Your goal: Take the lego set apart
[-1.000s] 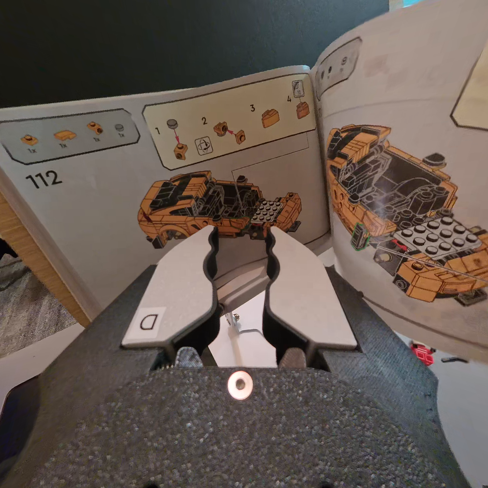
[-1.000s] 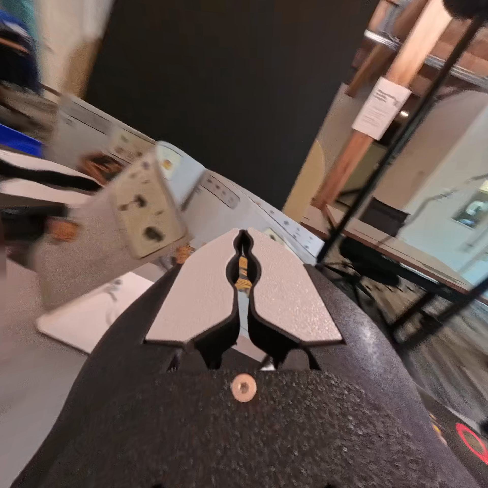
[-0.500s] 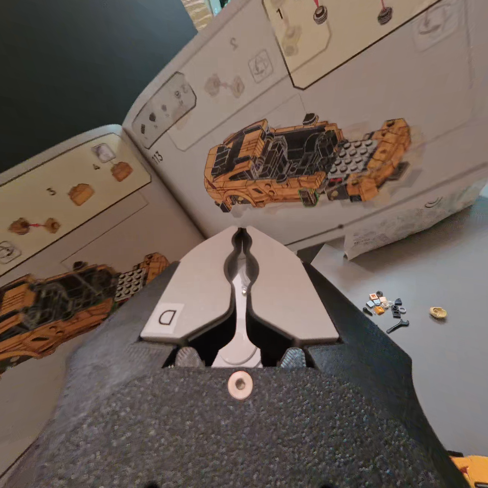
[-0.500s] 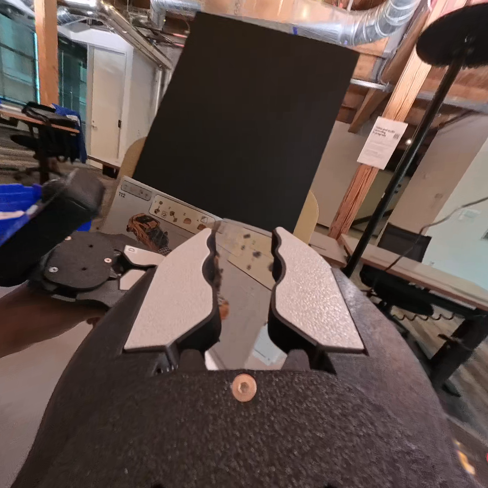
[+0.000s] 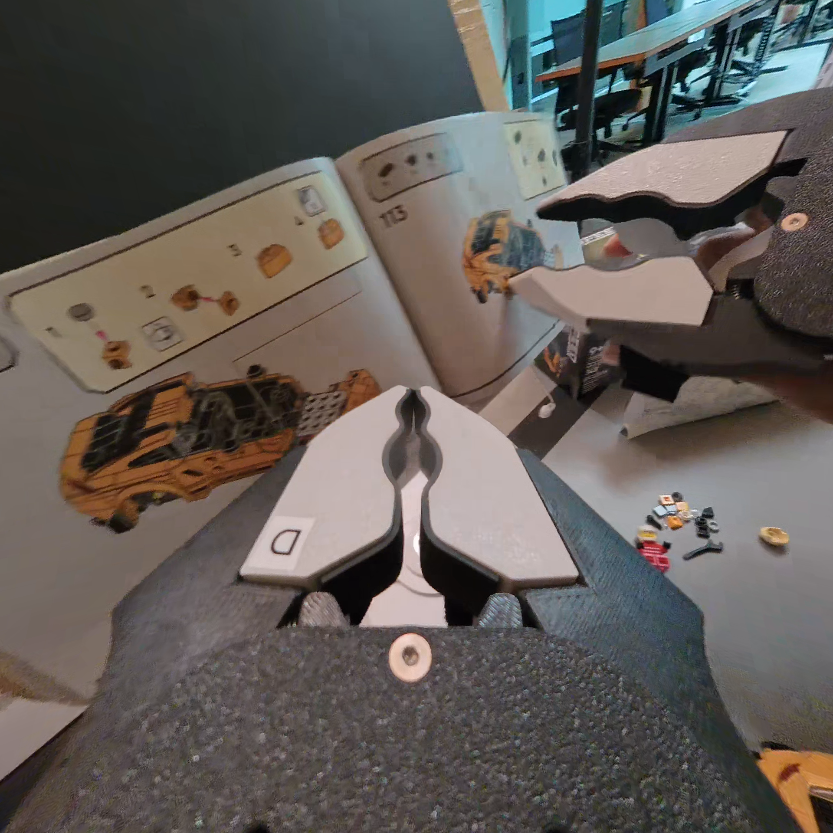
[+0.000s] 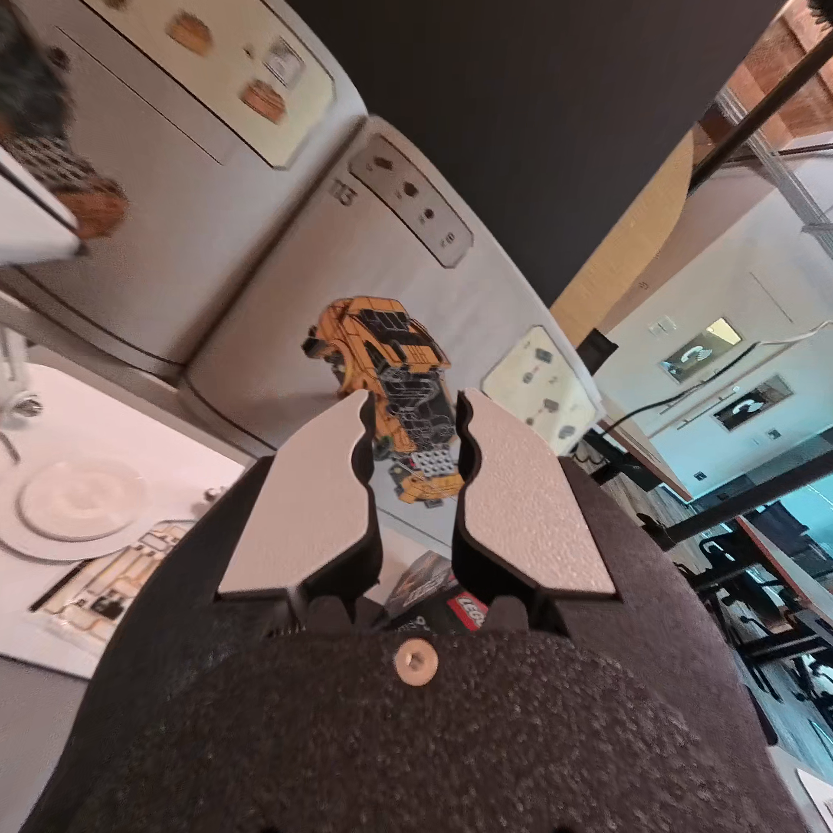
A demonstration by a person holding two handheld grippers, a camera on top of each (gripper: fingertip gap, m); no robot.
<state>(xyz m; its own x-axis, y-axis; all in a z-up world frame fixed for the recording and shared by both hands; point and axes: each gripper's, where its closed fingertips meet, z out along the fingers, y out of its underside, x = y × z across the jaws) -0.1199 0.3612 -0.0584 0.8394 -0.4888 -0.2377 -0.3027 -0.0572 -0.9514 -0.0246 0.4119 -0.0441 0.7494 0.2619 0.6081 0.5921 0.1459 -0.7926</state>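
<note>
Orange printed cars fill the open instruction booklet [image 5: 279,315] ahead; the real orange lego model [image 5: 807,775] peeks in at five o'clock. Left gripper [image 5: 414,399] is closed and empty, right gripper [image 6: 412,399] spread. Better to leave the pages and turn toward the model.

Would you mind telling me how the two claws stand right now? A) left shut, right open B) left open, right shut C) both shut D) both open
A: the left claw has its tips pressed together before the instruction booklet, while the right claw shows a wide gap between its fingers.
</note>
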